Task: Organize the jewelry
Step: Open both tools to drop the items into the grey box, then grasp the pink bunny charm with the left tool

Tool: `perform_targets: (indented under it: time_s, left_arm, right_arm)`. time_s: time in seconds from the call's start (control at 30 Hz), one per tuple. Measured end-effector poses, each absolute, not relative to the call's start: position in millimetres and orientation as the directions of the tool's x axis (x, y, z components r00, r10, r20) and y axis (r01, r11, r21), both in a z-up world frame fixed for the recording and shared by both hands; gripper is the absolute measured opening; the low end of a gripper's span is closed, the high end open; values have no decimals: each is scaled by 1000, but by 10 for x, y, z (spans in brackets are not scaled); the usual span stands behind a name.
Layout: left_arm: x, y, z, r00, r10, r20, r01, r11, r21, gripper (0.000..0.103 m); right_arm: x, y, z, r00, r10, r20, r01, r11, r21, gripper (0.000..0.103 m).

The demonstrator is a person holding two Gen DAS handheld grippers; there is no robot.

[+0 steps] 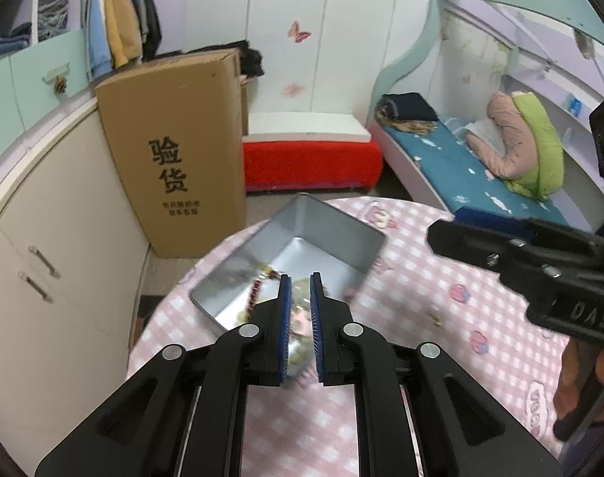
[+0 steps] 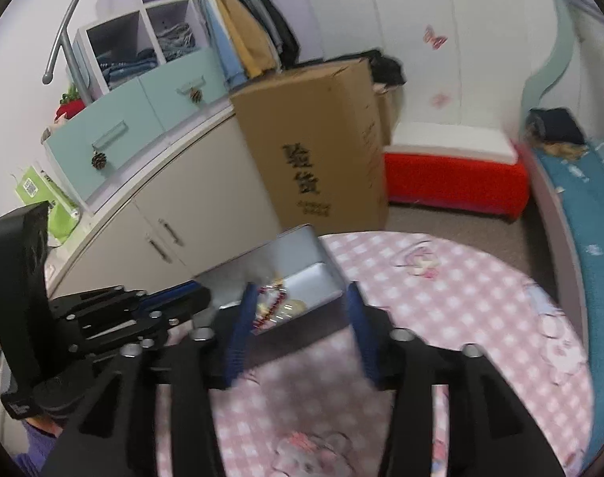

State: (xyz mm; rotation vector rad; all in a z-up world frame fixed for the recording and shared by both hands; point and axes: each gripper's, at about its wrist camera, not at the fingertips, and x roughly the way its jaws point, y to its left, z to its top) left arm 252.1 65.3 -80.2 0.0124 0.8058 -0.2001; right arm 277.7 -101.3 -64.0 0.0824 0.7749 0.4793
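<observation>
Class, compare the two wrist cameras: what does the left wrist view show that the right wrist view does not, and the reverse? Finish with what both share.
Only the left wrist view: a pink-and-green cushion on the blue mattress and the right gripper seen from the side.

Only the right wrist view: open cubby shelves with folded clothes, a green packet and the left gripper from the side.

Both: the silver tin with jewelry on the pink checked cloth, and the cardboard box.

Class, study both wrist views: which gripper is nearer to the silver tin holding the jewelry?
Left. The left gripper hangs over the silver tin. The right gripper sits just short of its near wall.
</observation>
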Motion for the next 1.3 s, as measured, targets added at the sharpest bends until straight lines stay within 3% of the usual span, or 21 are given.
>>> perform_targets:
  time_s: [0.03, 0.07, 0.1, 0.27, 0.6, 0.93, 1.07, 1.2, 1.3]
  left_arm:
    - [2473, 626, -789, 681, -174, -711, 185, 981, -63, 40]
    - [2388, 578, -769, 702, -167, -692, 181, 982, -54, 68]
    - [2298, 533, -748, 730, -162, -664, 178, 983, -43, 69]
    - [2035, 264, -820, 739, -189, -647, 234, 972, -17, 69]
    - [1815, -195, -1427, 631, -271, -726, 411, 912, 16, 69]
    - [2027, -195, -1731, 582, -238, -778, 403, 915, 21, 68]
    - [2123, -194, -1802, 559, -229, -797, 405, 914, 21, 50]
    - [2117, -195, -1830, 573, -221, -789, 404, 914, 37, 44]
    - [2101, -199, -1825, 579, -220, -785, 409, 911, 46, 27]
  right_arm:
    - [2724, -1077, -629, 625, 432, -650, -380, 896, 230, 52]
    - [2650, -1172, -629, 633, 422, -649, -372, 901, 222, 52]
    - [2617, -1241, -632, 635, 419, -649, -366, 903, 224, 52]
    - [2389, -1637, -798, 633, 388, -670, -318, 919, 233, 52]
    - [2189, -2064, -1289, 574, 387, -722, -256, 922, 291, 52]
    - [2180, -2073, -1439, 541, 417, -730, -265, 909, 322, 52]
    - [2206, -2063, -1443, 552, 411, -725, -258, 912, 320, 52]
    - [2237, -2086, -1443, 559, 413, -719, -245, 911, 333, 52]
    - [2273, -2058, -1451, 554, 411, -724, -249, 912, 326, 52]
